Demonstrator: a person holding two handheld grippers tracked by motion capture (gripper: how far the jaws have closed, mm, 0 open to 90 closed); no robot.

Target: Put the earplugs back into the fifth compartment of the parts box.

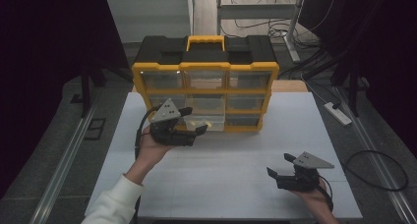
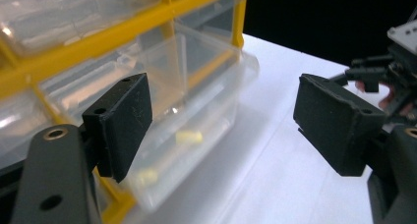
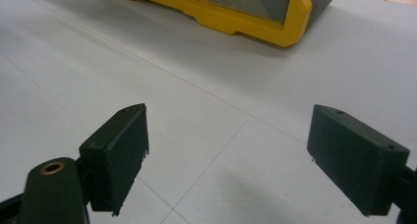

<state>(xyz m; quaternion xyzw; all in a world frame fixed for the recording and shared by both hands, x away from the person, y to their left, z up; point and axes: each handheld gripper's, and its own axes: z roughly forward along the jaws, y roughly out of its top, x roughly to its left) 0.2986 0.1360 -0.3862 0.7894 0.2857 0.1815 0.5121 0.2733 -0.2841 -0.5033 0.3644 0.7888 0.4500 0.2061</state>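
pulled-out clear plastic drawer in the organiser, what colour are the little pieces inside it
Pale yellow small pieces, inside the pulled-out clear plastic drawer; clearest in the left gripper view.

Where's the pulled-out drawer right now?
In the high view the drawer sticks out of the yellow organizer's bottom row, middle column, just right of the left gripper, whose open jaws hold nothing.

White table [image 1: 236, 160], yellow-and-black drawer organiser [image 1: 206, 81] standing at its back

Glossy clear plastic drawer [image 2: 196, 111] in a yellow plastic organiser [image 1: 204, 67]; matt white table [image 1: 236, 160].
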